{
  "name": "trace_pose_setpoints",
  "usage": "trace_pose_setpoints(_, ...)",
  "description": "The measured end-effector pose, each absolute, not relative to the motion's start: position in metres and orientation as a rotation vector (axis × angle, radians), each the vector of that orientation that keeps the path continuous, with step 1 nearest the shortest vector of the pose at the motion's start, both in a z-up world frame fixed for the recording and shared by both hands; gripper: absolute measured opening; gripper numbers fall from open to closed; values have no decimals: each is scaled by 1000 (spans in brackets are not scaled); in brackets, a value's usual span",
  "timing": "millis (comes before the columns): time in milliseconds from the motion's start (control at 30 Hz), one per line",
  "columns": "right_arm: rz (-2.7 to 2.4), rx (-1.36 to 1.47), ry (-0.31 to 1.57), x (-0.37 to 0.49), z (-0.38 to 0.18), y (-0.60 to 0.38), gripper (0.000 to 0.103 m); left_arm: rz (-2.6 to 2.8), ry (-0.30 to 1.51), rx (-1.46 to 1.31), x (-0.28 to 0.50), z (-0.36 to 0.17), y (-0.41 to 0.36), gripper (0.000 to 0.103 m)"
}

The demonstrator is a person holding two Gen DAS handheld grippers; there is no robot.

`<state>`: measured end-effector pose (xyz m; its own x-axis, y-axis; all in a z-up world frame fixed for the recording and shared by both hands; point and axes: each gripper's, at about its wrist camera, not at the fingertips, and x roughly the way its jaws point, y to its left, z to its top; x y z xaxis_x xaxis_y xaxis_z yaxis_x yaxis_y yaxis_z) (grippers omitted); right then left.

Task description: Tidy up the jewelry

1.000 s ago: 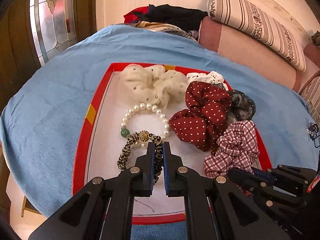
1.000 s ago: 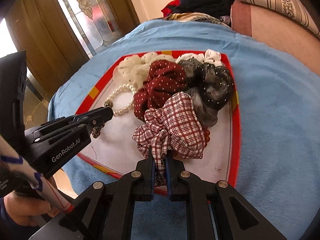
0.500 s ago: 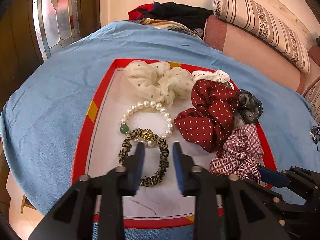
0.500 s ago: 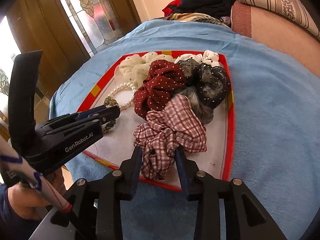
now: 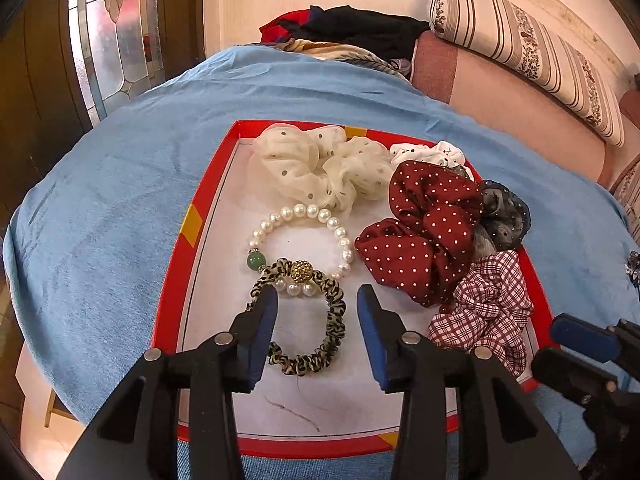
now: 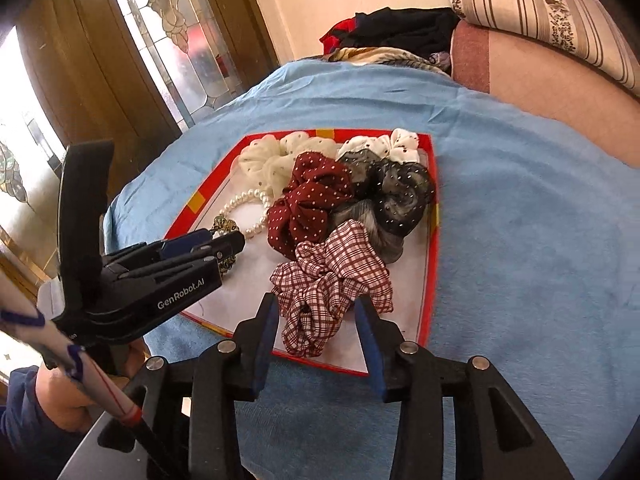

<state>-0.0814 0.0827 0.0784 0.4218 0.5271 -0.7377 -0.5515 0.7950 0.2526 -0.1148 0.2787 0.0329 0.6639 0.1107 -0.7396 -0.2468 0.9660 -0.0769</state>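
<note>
A red-rimmed tray [image 5: 172, 292] with a white floor lies on the blue cloth. My left gripper [image 5: 317, 296] hangs low over a leopard-print hair tie [image 5: 336, 312]; its jaws are opening and the pads do not touch the tie. A pearl bracelet [image 5: 304, 212] lies just beyond the tie. My right gripper [image 6: 315, 302] is opening around the near end of a plaid scrunchie [image 6: 332, 276], which rests loose in the tray. Behind the plaid scrunchie lie a dark red dotted scrunchie [image 6: 308, 204], a cream one [image 5: 312, 164], a black sheer one [image 6: 400, 196] and a white dotted one [image 6: 400, 144].
The blue cloth [image 5: 100, 220] covers a rounded table that drops off to the left and front. A pink sofa with a striped cushion [image 5: 520, 52] and piled clothes [image 5: 352, 32] stand behind. A glass door [image 6: 172, 32] is at the left. A person's hand [image 6: 60, 400] holds the left tool.
Both grippers went from shut to apart. The left one let go of the leopard hair tie and the right one let go of the plaid scrunchie, then drew back and up a little.
</note>
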Motion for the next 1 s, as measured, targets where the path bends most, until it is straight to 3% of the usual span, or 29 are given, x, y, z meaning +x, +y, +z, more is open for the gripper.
trace_pose_setpoints(200,648,-29,899,-80,82,75,50,212,820,-166,-114,32,279,53)
trace_pose_setpoints(333,632,-27,893,-80,84,71,55,219,826,-162,-113,31,278,71)
trace_pose_setpoints(467,618,-30,886,-82,86,67,63,227,828,-146,-113,30,276,79)
trace_pose_setpoints(533,611,-30,884,-84,86,65,66,234,834,-143,-112,30,276,89)
trace_pose_setpoints(1000,567,-21,858,-99,94,49,75,259,832,-132,-117,32,272,93)
